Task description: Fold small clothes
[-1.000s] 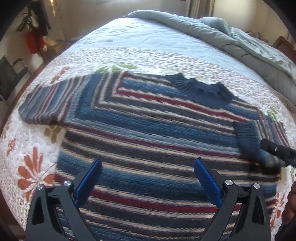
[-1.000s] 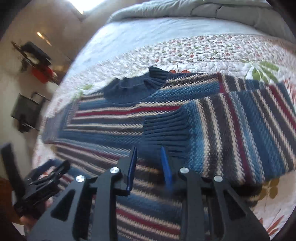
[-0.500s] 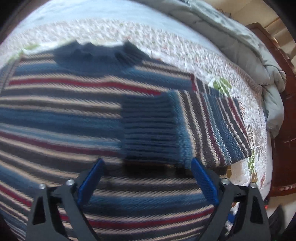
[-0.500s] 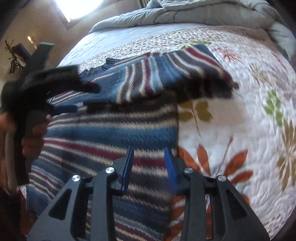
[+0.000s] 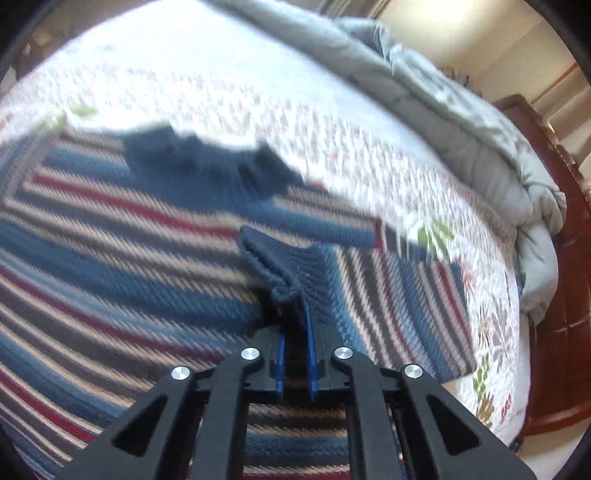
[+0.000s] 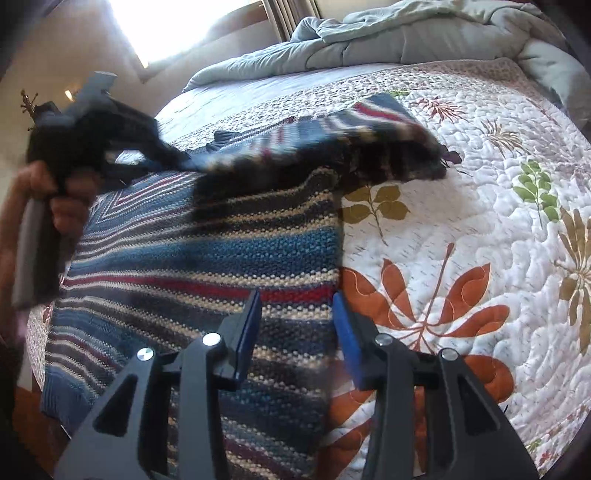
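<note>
striped sweater, no readable writing

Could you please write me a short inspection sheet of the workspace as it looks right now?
Surface: a bed with a floral quilt, white with leaf prints.
Job's things: one striped sweater lies flat on the quilt; its sleeve is folded across the body, the cuff pinched and lifted.
Clutter: nothing seen on the quilt besides the sweater.
Grippers: the left gripper has its jaws shut on the cuff; the right gripper hovers over the sweater's side edge, jaws opening, nothing gripped.
Cables: nothing seen.
Surroundings: a grey duvet bunched at the far end, a wooden bed frame, a bright window.
</note>
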Demonstrator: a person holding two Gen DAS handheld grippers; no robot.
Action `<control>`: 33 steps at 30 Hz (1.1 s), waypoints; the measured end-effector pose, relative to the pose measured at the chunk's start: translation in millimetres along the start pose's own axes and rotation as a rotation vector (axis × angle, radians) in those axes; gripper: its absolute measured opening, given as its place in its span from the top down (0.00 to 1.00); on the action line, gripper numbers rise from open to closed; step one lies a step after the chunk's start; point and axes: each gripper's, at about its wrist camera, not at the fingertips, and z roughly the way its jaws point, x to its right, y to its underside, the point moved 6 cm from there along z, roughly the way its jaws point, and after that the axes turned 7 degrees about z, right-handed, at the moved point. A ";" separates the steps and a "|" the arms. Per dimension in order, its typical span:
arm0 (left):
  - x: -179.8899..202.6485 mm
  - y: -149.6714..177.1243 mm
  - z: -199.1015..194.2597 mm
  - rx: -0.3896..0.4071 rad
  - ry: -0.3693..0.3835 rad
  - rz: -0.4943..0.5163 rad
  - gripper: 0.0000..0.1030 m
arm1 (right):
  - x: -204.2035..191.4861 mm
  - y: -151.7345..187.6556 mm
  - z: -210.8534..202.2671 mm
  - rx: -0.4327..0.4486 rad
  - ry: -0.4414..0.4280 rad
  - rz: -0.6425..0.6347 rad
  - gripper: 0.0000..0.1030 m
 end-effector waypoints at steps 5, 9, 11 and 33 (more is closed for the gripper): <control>-47.1 -41.7 -44.4 0.123 -0.140 0.037 0.91 | -4.1 1.5 1.2 0.008 0.023 -0.022 0.59; -111.4 -57.9 -67.0 0.184 -0.258 0.013 0.92 | -5.6 3.7 1.6 0.006 0.042 -0.031 0.59; -148.0 -60.8 -67.2 0.193 -0.324 -0.017 0.92 | -7.4 0.7 0.1 0.009 0.048 -0.033 0.59; -191.4 -43.4 -30.8 0.176 -0.210 -0.068 0.90 | -21.2 -109.1 73.9 -0.120 0.098 -0.080 0.88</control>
